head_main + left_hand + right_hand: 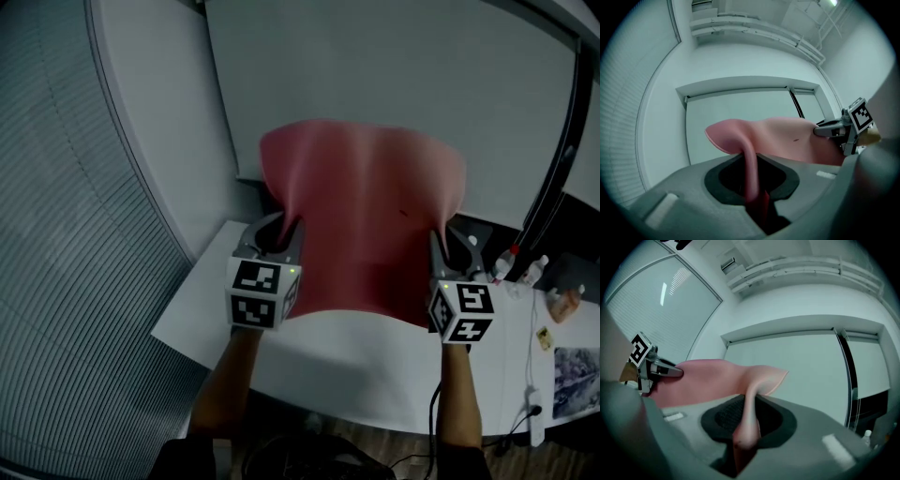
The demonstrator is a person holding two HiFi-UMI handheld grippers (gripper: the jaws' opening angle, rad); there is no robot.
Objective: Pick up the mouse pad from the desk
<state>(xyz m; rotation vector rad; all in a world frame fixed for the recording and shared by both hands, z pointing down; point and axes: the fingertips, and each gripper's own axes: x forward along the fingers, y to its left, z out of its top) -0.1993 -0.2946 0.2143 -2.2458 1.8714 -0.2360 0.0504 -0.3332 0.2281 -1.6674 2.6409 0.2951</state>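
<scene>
A large pink mouse pad (pixel 366 220) hangs in the air above the white desk (pixel 347 361), stretched between both grippers. My left gripper (pixel 281 239) is shut on the pad's left edge, and the pink sheet (pixel 750 168) runs down between its jaws. On the other side my right gripper (pixel 448 251) is shut on the right edge, where the pad (pixel 747 420) is pinched and folds upward. In the left gripper view the right gripper (pixel 825 130) shows at the far side of the pad. The left gripper (pixel 670 372) appears the same way in the right gripper view.
A window with closed blinds (pixel 66 234) fills the left. Behind the desk stands a pale wall panel (pixel 394 84). Small bottles (pixel 525 270), papers and a white power strip (pixel 534 405) lie at the desk's right end, beside a dark pole (pixel 558 159).
</scene>
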